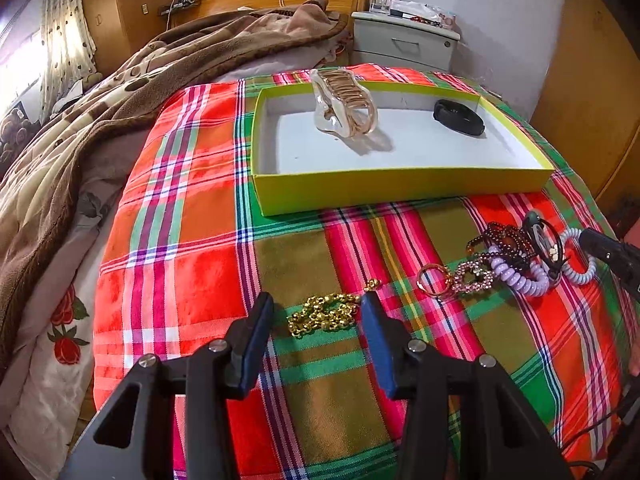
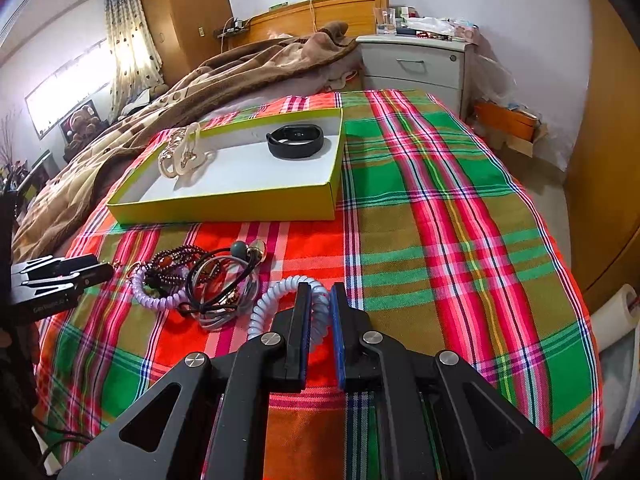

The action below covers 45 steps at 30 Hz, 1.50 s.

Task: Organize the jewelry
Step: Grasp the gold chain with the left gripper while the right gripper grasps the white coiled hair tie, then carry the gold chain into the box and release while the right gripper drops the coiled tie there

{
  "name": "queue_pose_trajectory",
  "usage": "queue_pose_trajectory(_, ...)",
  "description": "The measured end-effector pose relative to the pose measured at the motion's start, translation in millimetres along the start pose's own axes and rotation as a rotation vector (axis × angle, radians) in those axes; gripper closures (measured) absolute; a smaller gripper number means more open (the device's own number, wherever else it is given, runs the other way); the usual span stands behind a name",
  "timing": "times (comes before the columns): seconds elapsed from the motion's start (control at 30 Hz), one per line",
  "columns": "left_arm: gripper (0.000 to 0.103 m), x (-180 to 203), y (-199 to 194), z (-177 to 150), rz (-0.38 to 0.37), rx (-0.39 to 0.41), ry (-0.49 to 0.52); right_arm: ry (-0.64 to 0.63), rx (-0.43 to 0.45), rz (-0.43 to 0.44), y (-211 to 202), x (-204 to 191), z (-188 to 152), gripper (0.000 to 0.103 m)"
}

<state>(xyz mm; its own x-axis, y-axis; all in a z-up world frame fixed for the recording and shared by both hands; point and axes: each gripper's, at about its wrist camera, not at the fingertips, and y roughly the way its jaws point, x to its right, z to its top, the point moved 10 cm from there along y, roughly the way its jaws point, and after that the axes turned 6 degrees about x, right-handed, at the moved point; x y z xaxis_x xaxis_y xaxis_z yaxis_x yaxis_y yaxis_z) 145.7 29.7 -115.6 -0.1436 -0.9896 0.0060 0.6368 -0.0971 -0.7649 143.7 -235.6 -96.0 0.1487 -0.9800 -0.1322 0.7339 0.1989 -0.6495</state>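
My left gripper [image 1: 316, 308] stands open low over the plaid cloth, and a gold chain [image 1: 324, 314] lies between its fingers, untouched on the left side. My right gripper [image 2: 320, 300] is shut on a pale spiral hair tie [image 2: 266, 300] at the right end of a jewelry pile [image 2: 208, 280]. That pile holds a lilac spiral tie [image 1: 516, 276], dark beaded bracelets [image 1: 504, 240], a pink rhinestone piece [image 1: 474, 276] and a gold ring [image 1: 434, 278]. Behind it, a yellow-green box [image 1: 400, 194] contains a clear hair claw [image 1: 344, 104] and a black wristband [image 1: 458, 116].
Everything rests on a plaid cloth [image 2: 440, 200] spread over a bed. A brown blanket [image 1: 100, 120] is bunched to the left. A grey nightstand [image 2: 416, 68] stands behind the bed, and wooden cupboards [image 2: 608, 160] line the right side.
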Motion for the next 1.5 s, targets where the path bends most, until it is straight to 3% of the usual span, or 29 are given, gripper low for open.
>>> queue_pose_trajectory(0.33, 0.091, 10.5, -4.4, -1.1, -0.053, 0.009, 0.010, 0.005, 0.006, -0.001, -0.2, 0.6, 2.9, 0.093)
queue_pose_trajectory(1.0, 0.093, 1.0, -22.3, 12.0, -0.082, 0.070, -0.070, 0.020, 0.032, 0.002, -8.0, 0.9, 10.0, 0.093)
queue_pose_trajectory(1.5, 0.093, 3.0, -58.6, 47.4, -0.126, 0.167, -0.075, 0.015, 0.097, 0.011, -27.5, -2.7, 36.2, 0.093)
